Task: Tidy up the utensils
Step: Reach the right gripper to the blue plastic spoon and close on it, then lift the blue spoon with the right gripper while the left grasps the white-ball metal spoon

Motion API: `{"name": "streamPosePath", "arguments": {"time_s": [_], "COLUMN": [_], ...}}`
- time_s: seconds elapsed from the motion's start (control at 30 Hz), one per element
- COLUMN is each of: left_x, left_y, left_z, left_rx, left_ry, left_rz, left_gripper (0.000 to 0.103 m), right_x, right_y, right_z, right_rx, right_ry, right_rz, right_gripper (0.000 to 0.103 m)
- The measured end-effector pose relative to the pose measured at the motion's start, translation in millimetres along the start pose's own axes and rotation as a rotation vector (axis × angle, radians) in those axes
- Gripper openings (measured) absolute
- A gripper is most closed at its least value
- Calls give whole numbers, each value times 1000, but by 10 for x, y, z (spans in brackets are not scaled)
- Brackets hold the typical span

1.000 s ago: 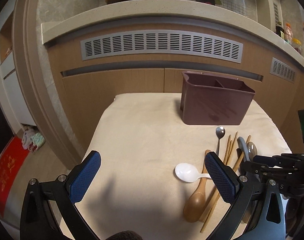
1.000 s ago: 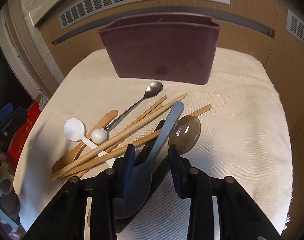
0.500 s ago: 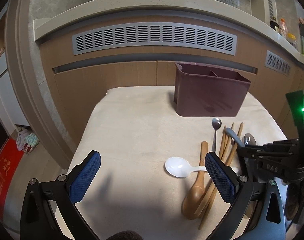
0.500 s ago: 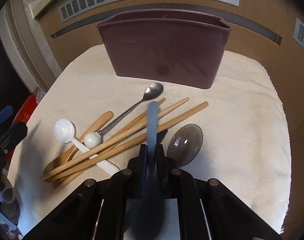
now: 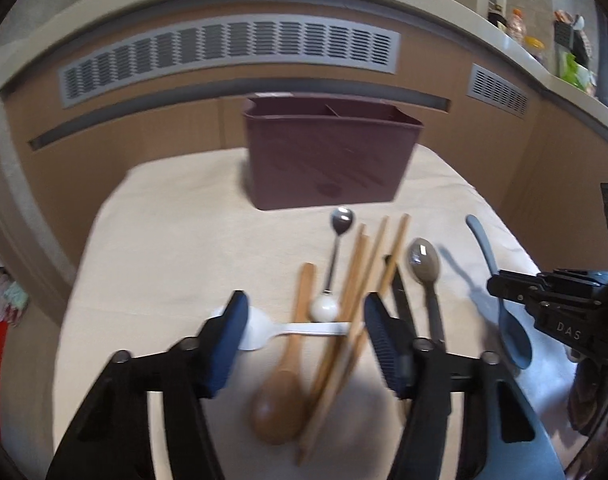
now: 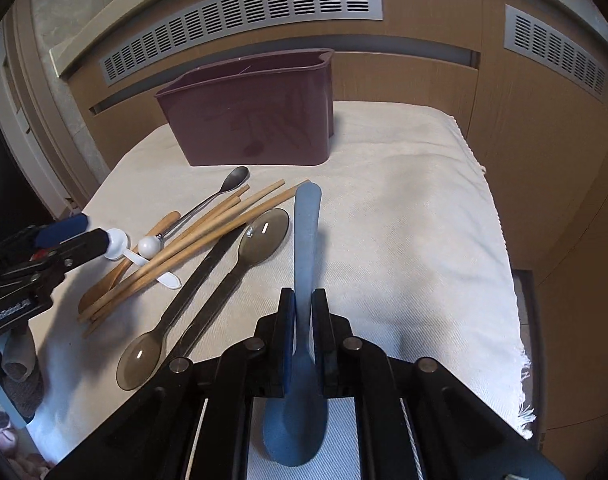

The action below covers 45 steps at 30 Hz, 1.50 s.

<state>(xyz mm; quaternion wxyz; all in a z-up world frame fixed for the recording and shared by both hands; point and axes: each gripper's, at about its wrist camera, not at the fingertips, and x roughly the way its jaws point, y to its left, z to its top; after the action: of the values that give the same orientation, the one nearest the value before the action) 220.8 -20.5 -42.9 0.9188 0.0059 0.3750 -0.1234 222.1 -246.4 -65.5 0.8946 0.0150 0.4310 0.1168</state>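
A maroon utensil caddy (image 5: 328,160) (image 6: 252,116) stands at the back of the cloth-covered table (image 6: 404,220). In front of it lie wooden chopsticks (image 5: 368,264) (image 6: 224,232), a wooden spoon (image 5: 284,384), a white spoon (image 5: 264,330), a metal spoon (image 5: 336,248) and two smoky translucent spoons (image 6: 264,236). My left gripper (image 5: 304,322) (image 6: 84,232) hangs low over this pile. Its jaws are closing around the white spoon's handle, the wooden spoon and the chopsticks, with the pads apart from them. My right gripper (image 6: 304,308) (image 5: 504,284) is shut on a blue-grey spoon (image 6: 306,232) (image 5: 512,328), held off the cloth to the right.
A wooden cabinet front with grey vent grilles (image 5: 232,52) rises just behind the table. The cloth's fringed edge (image 6: 520,360) drops off at the right. Slippers (image 6: 20,364) lie on the floor at the left. Bottles (image 5: 520,28) stand on the counter at the upper right.
My left gripper moved in over the utensil pile and its jaws narrowed. My right gripper shut on the blue-grey spoon and carried it right, away from the pile.
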Motion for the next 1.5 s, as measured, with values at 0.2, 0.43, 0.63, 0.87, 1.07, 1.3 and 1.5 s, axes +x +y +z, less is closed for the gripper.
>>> {"name": "streamPosePath", "arguments": {"time_s": [0.2,0.43,0.63,0.87,1.07,1.3,1.5], "left_x": [232,443,559,548,119,-248,-322], "left_y": [-107,-167,-230,-258,-215,-97,-32], "left_z": [51,64,66,90,111,235,318], "left_rx": [12,38,37,30,30,16,-11], "left_ry": [83,143,168,127,-21,-141,-174], "left_rz": [-48,-2,-5,10,42,58,43], "left_gripper": [24,24,24,23,23,23,22], "right_x": [4,32,39,50,255,500,348], "right_y": [-61,-88,-77,-40,59,91,53], "right_z": [-74,-105,-101,-41,196,313,256], "right_rx": [22,31,27,8,-52,-89,-93], "right_ry": [-7,-3,-1,0,53,187,152], "right_rz": [23,35,29,-2,-22,-22,-21], "right_gripper": [8,8,9,33,33,30,11]}}
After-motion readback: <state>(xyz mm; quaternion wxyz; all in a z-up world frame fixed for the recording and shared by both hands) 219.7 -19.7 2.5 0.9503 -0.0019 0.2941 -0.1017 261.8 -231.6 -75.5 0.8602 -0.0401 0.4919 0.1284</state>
